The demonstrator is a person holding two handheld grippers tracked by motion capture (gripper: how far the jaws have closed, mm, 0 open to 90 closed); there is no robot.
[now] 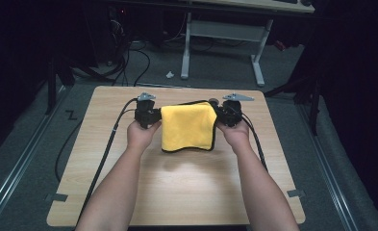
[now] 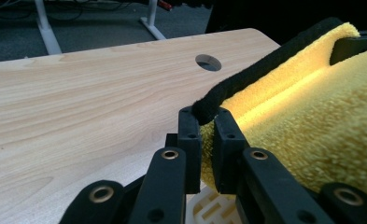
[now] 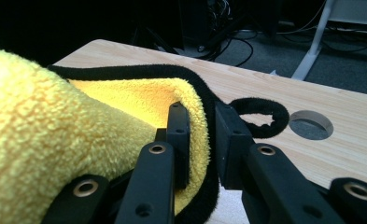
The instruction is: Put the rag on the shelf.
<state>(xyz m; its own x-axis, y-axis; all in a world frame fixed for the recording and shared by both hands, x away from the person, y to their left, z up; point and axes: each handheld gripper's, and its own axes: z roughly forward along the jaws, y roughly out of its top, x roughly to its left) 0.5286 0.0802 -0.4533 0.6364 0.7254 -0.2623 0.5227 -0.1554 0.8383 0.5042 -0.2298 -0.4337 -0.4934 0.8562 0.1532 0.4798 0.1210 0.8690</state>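
Observation:
A yellow towel [image 1: 186, 127] with black edging hangs folded between my two grippers over the middle of the wooden table [image 1: 177, 192]. My left gripper [image 1: 153, 115] is shut on its left top corner; in the left gripper view the jaws [image 2: 205, 119] pinch the yellow pile [image 2: 312, 126] just below the black hem. My right gripper [image 1: 222, 114] is shut on the right top corner. In the right gripper view its jaws [image 3: 197, 114] clamp the doubled edge of the towel [image 3: 41, 135]. A black hanging loop [image 3: 260, 116] sticks out beyond them.
A round cable hole [image 2: 208, 62] is cut in the table near its far edge, behind the towel. White desk legs [image 1: 186, 48] and loose cables [image 1: 138, 57] stand on the floor beyond the table. Each gripper's cable trails back along the table toward the person.

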